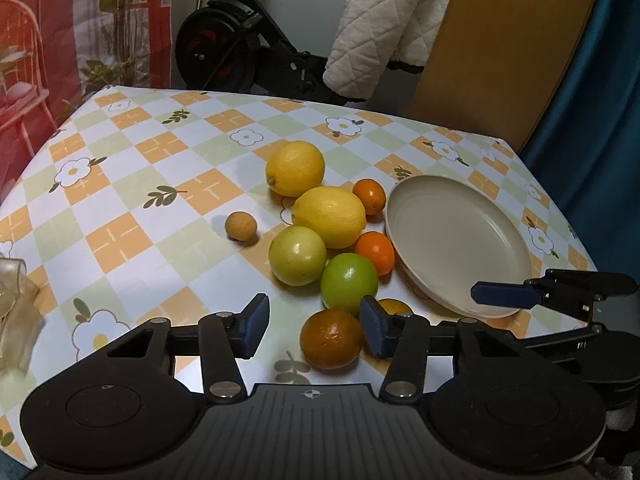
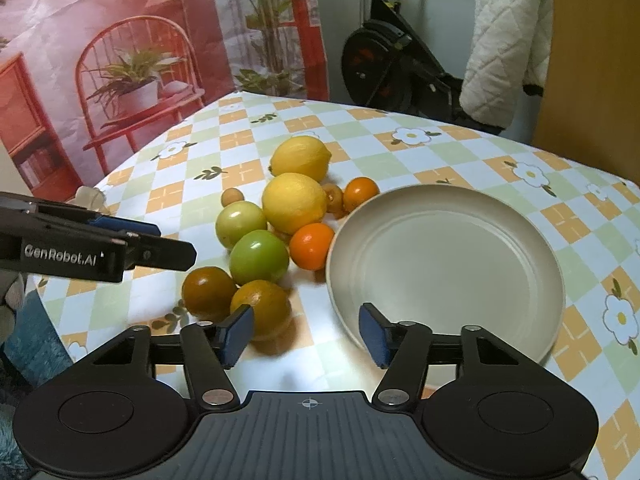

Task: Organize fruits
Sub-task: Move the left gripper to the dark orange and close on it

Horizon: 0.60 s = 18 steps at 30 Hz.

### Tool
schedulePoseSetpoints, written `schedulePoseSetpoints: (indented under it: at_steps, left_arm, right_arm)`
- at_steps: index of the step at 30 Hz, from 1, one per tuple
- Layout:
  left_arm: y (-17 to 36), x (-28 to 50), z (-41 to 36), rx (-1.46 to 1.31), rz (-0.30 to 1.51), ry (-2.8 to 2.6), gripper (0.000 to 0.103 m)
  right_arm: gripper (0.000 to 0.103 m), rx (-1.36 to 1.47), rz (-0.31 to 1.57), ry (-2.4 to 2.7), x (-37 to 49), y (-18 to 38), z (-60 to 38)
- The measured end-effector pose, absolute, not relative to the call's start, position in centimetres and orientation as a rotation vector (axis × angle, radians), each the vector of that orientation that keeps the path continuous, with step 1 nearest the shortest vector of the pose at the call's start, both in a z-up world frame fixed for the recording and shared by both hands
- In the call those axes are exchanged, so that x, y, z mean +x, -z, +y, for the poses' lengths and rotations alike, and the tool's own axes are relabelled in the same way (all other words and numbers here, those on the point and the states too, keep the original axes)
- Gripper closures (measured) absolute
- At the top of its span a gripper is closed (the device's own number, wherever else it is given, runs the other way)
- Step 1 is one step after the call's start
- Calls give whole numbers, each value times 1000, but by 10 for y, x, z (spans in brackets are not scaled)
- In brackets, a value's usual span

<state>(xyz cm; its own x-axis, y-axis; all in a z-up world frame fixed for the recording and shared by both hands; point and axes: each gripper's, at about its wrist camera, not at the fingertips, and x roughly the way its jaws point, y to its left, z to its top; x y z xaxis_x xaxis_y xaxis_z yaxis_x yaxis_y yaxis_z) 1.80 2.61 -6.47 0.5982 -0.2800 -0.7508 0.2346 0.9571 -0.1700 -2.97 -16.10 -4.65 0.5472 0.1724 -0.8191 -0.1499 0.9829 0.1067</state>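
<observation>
A table covered with a checked, flower-printed tablecloth (image 1: 168, 200) is seen from both wrist cameras. A cluster of fruit is gathered near its middle, just left of an empty beige plate (image 2: 448, 264).

At the far end of the cluster two lemons (image 1: 295, 168) (image 1: 329, 216) are found side by side. Nearer, a pale green fruit (image 1: 297, 255) and a brighter green fruit (image 1: 349, 283) are set touching each other. Two small oranges (image 1: 369, 196) (image 1: 375, 252) are placed along the plate's left rim. A small tan round fruit (image 1: 240, 226) is seen apart, to the left of the cluster. Nearest of all, two dark orange fruits (image 2: 209, 293) (image 2: 262, 309) are laid side by side.

The left gripper (image 1: 314, 328) is held spread above the near edge of the cluster; nothing is pinched, though one dark orange fruit is seen between its fingers without contact from the pads. The right gripper (image 2: 306, 334) is likewise held spread with nothing gripped, poised over bare cloth between the dark orange fruit and the plate's near rim.
</observation>
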Motion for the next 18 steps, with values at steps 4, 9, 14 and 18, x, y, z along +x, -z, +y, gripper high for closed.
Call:
schedulePoseSetpoints:
  at_steps: [4,9,14,18]
  left_arm:
    - [66,20,28,-73,893,302,53]
    - [66,19,20,-72,895,352,53]
    - [70,19,12,-62,910,407,53]
    - [75,18,5,-48,918,446,53]
  right_arm:
    - [58,4,970,-224,-30,48,-157]
    - [65,-32,966,-257,-33,50,-150]
    - [65,-44,969,-277,-31,54,-146]
    - [65,-46,969,-296,-29,57,-143]
